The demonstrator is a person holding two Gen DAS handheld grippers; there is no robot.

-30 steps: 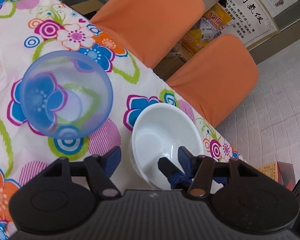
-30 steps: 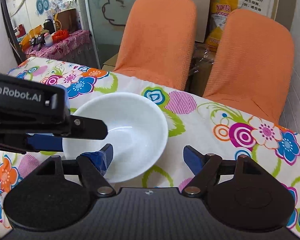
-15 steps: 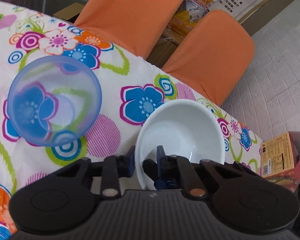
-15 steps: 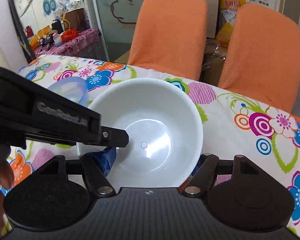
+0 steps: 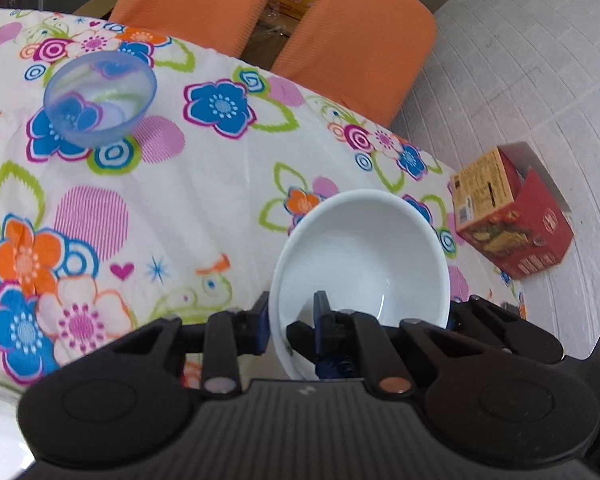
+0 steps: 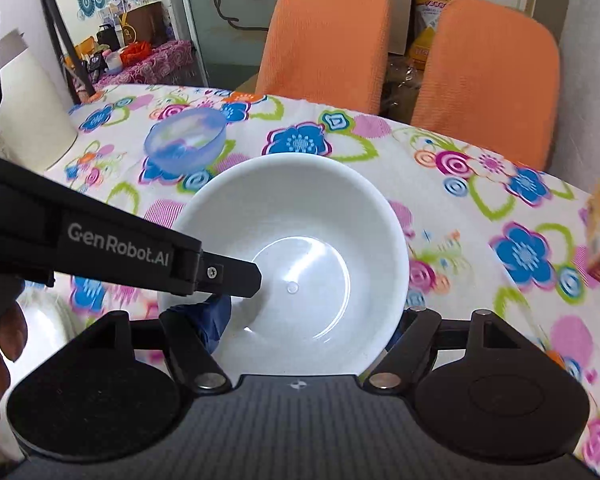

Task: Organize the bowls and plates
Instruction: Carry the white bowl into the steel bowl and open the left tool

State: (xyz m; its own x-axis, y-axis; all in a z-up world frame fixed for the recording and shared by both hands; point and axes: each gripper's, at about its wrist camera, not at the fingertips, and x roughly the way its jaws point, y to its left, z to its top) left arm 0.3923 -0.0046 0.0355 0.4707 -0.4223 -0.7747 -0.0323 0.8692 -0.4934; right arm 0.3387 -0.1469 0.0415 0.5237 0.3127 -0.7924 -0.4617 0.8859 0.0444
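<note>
White bowl (image 5: pixel 364 256) is hanging tilted above the flowered surface (image 5: pixel 204 184), and your left claw (image 5: pixel 290 320) is pinching its near rim. Likely rigid, smooth, breakable: keep gripping the rim wall firmly. Right claw (image 6: pixel 300 332) is gaping wide beneath it.

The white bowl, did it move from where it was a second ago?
Yes. The white bowl, clamped by the left gripper, has drawn away from the blue bowl resting on the flowered tablecloth, and looks lifted.
</note>
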